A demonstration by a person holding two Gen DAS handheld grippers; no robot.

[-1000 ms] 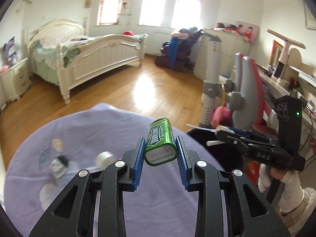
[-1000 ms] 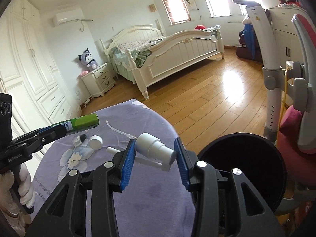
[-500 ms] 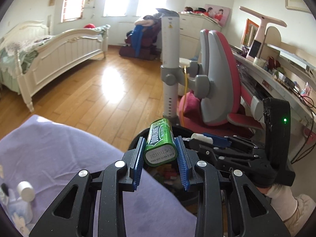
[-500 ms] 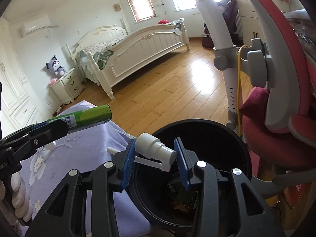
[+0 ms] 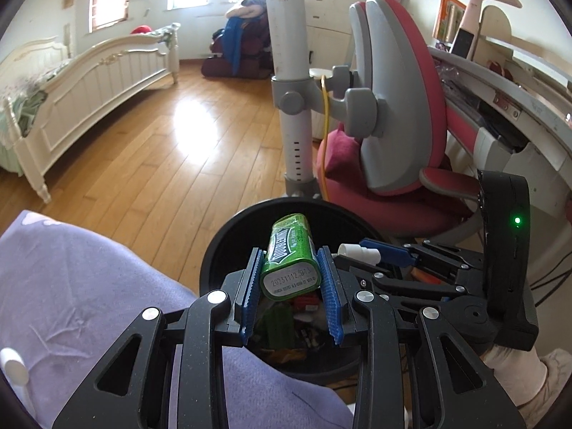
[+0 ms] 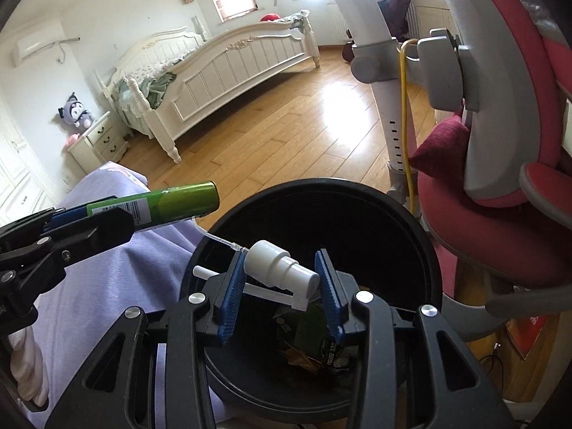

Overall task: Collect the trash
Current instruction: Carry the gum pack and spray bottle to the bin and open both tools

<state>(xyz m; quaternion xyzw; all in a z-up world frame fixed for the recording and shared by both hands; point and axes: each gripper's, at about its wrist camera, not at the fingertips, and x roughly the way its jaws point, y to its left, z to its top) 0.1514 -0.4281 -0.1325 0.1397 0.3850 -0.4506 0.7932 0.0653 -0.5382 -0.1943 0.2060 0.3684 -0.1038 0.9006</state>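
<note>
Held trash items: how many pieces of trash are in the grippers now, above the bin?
2. The green container is clamped in the left gripper; the white pump sprayer head is in the right gripper. Both hang above the black bin.

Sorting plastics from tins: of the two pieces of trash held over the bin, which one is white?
The pump sprayer head in the right tongs, with its thin clear tube. The left tongs hold a green tin.
</note>
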